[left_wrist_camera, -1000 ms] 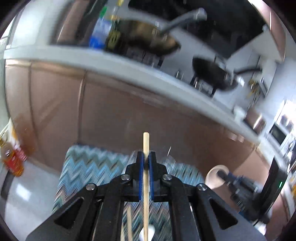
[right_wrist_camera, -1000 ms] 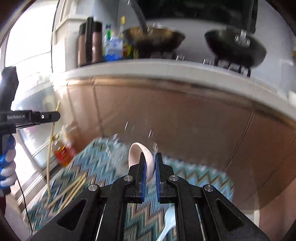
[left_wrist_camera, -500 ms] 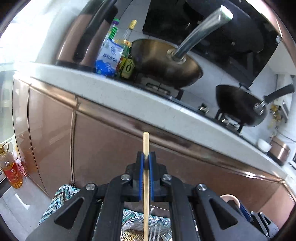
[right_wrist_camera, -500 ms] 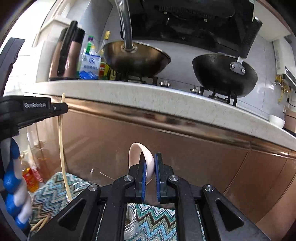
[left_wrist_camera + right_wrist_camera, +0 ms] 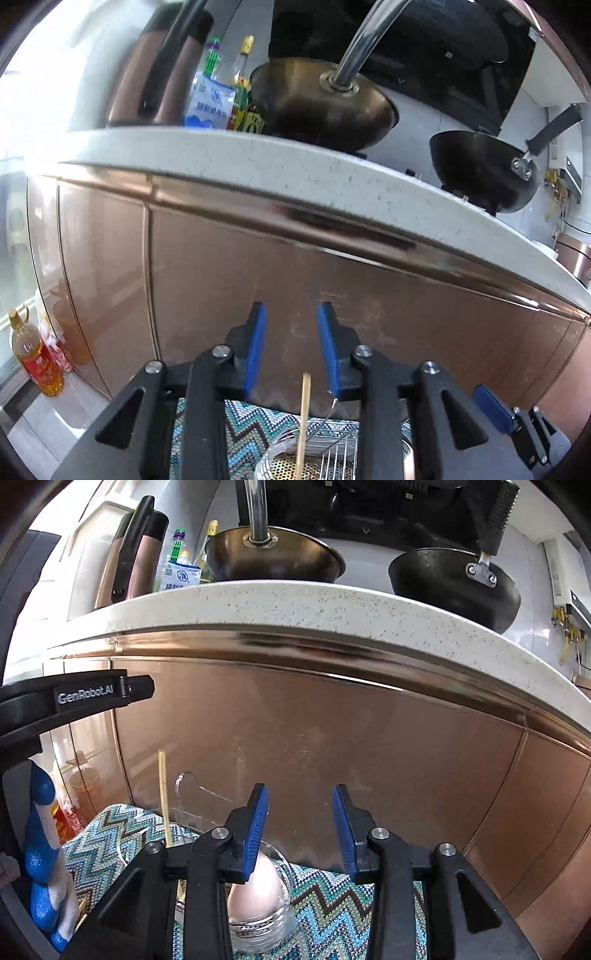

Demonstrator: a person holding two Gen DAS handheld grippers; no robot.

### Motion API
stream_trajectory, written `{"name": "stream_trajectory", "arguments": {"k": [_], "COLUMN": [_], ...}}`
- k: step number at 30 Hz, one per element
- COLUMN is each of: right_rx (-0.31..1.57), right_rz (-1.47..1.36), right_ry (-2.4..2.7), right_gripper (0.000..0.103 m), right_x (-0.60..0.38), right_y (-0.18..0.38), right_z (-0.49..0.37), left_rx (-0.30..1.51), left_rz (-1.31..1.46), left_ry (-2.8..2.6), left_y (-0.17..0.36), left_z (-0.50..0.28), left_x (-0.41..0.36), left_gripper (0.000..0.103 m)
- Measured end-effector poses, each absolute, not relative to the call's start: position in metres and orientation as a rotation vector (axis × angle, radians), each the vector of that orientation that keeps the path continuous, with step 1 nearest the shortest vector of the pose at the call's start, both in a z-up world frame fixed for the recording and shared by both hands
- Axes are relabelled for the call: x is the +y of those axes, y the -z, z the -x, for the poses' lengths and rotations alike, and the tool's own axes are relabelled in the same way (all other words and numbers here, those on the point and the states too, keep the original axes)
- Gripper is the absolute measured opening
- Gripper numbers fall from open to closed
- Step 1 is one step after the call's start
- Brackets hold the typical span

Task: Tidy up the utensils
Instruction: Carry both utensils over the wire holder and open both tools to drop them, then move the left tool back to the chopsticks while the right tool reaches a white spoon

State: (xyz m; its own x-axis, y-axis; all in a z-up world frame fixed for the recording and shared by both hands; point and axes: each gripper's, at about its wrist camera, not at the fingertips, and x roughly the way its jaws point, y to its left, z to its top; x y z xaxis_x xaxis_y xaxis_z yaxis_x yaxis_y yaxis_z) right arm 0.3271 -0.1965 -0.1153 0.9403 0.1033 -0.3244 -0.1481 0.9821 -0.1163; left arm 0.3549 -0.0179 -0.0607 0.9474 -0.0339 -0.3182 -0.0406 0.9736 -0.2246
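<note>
Copper cabinet fronts (image 5: 229,266) behind a zigzag mat (image 5: 332,897). Both claws just opened: left gripper (image 5: 291,347) dropped its chopstick (image 5: 303,417), right gripper (image 5: 300,827) its pink spoon (image 5: 255,890), into glasses.

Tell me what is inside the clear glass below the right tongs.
The glass holds a pale pink spoon, bowl end up. Its handle end and the glass's left side are hidden behind the right tongs, whose jaws have just opened, gripping nothing.
</note>
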Motion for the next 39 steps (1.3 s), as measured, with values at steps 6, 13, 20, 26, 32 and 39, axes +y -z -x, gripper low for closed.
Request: {"name": "stream_trajectory", "arguments": {"k": [6,13,20,26,32,39], "right_rx": [0.266,0.163,0.145,0.191,0.285,0.394], "right_rz": [0.145,0.117,0.099,0.077,0.051,0.033], "right_ry": [-0.13,-0.151,-0.179,-0.218,-0.232,-0.219], "right_gripper": [0.035,0.035,0.035,0.035,0.035,0.035], "right_x": [-0.199,-0.208,-0.225,-0.244,-0.271,-0.299], "right_y": [0.078,0.012,-0.02,-0.019,0.011,0.056], "right_z": [-0.291,-0.21,-0.142,-0.106,-0.1,-0.108], "left_rx": [0.273,0.234,0.342,0.464,0.62,0.767], "left_rz": [0.202,0.154,0.156,0.123,0.144,0.175], "left_ry": [-0.018,-0.048,0.018,0.108,0.193,0.229], "left_y": [0.013,-0.058,-0.07,-0.054,-0.015,0.037], "left_z": [-0.312,-0.231,-0.171,-0.137,-0.132,-0.15], "left_x": [0.002,0.036,0.063,0.064,0.059,0.046], "left_gripper": [0.028,0.028,0.028,0.028,0.028,0.028]}}
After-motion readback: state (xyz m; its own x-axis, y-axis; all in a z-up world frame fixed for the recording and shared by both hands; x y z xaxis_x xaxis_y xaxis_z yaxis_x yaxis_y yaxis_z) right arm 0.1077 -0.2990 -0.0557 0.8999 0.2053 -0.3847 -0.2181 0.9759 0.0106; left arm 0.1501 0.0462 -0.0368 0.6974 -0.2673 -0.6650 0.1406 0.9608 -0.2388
